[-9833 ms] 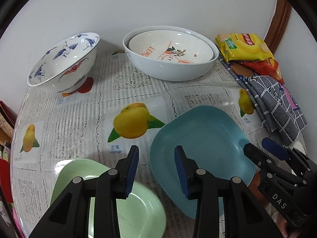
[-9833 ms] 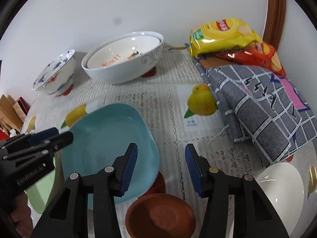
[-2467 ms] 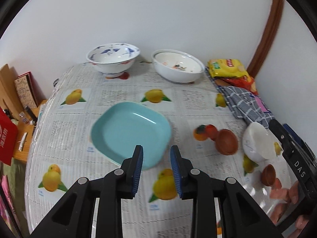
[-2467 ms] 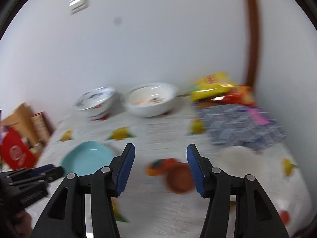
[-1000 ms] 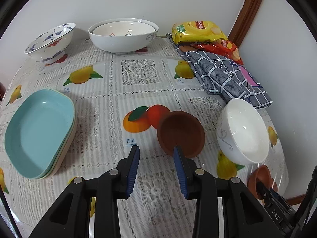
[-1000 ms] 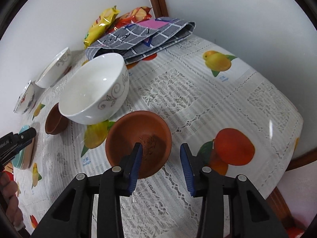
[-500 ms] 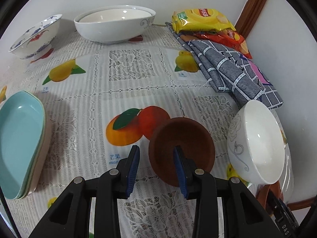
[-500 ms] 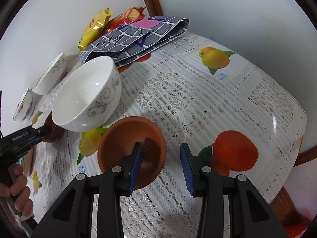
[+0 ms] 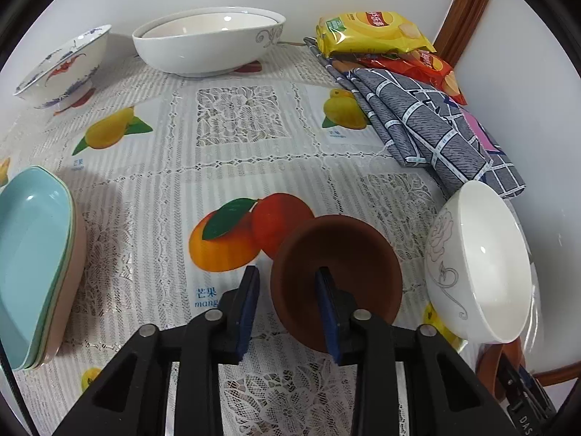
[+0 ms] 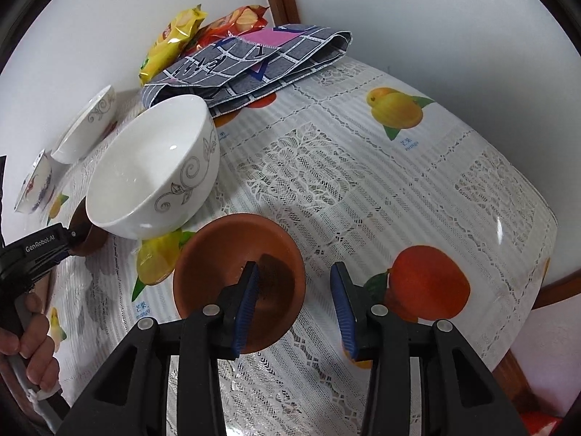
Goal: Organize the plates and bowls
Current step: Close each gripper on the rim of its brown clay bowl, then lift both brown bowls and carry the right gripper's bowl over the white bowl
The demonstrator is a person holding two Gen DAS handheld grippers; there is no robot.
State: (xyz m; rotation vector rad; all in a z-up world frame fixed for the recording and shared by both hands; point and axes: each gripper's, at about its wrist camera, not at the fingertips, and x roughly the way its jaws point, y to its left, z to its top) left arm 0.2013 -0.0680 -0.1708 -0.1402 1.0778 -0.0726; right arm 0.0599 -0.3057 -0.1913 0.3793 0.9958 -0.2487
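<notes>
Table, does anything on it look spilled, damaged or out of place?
Nothing looks spilled or broken. The nearer brown bowl in the right wrist view has a dark speckled patch inside, perhaps residue or glaze; I cannot tell which. Chip bags and a folded cloth lie among the dishes.

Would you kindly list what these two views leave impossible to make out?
- Left wrist view: second brown bowl, hidden behind the white bowl.
- Left wrist view: plate stack, cut by the left edge.
- Right wrist view: brown bowl rim contact, hidden by the jaws.
</notes>
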